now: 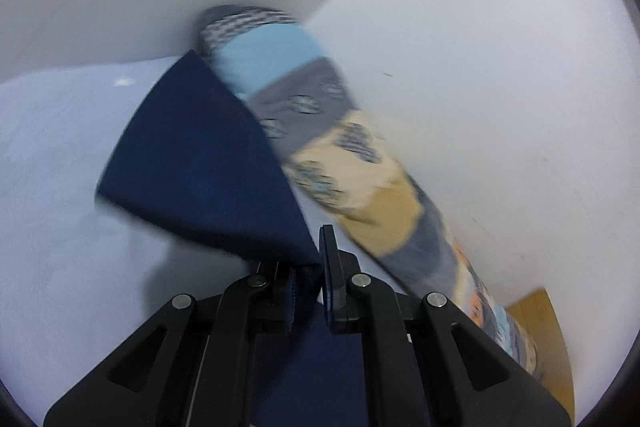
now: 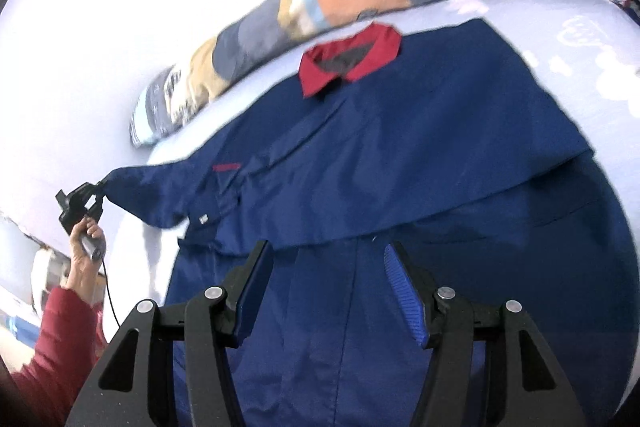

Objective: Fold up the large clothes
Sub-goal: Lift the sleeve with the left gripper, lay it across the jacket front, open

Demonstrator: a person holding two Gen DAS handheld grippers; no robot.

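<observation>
My left gripper is clamping the sleeve end of the large navy-blue jacket with red collar, holding it above the pale sheet. My right gripper is hanging released, empty, directly over the jacket's front. A long patchwork pillow is lying beyond the collar.

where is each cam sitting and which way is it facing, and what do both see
Left wrist: rides the left gripper, looking along its shut fingers, clamped on a navy sleeve, toward a patchwork bolster and a white wall; only the gripper shows.
Right wrist: rides the right gripper, angled down over the navy coat with its red collar on a pale sheet; open jaws, empty, with the hand and a red cuff at left.
Shared: the coat, the bolster, the sheet, the left gripper.
</observation>
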